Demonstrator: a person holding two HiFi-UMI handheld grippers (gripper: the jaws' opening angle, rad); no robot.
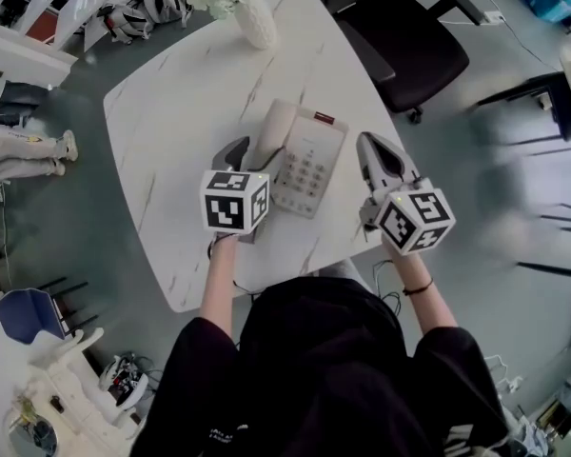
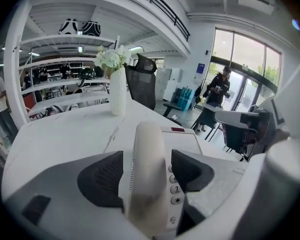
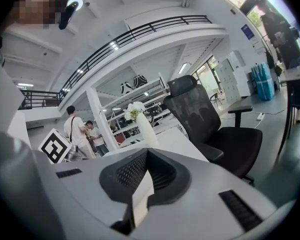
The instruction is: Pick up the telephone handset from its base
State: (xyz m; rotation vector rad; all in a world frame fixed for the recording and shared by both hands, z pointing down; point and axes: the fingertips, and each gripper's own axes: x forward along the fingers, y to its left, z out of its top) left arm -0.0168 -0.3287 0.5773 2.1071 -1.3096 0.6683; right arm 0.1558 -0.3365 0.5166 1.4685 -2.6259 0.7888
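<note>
A cream telephone base (image 1: 314, 160) with a keypad lies on the white marble table (image 1: 171, 112). Its handset (image 1: 271, 133) rests in the cradle along the base's left side. My left gripper (image 1: 255, 155) points down at the near part of the handset. In the left gripper view the handset (image 2: 149, 159) runs between the two dark pads (image 2: 102, 179), and keys (image 2: 174, 189) show in the gap beside it; the left gripper (image 2: 147, 176) is open and does not press on it. My right gripper (image 1: 371, 146) hovers just right of the base, its jaws shut and empty (image 3: 145, 156).
A white vase (image 1: 255, 17) with flowers stands at the table's far edge. A black office chair (image 1: 400, 36) is beyond the table's right corner. People stand to the left of the table (image 1: 24, 150). A cable hangs off the near edge.
</note>
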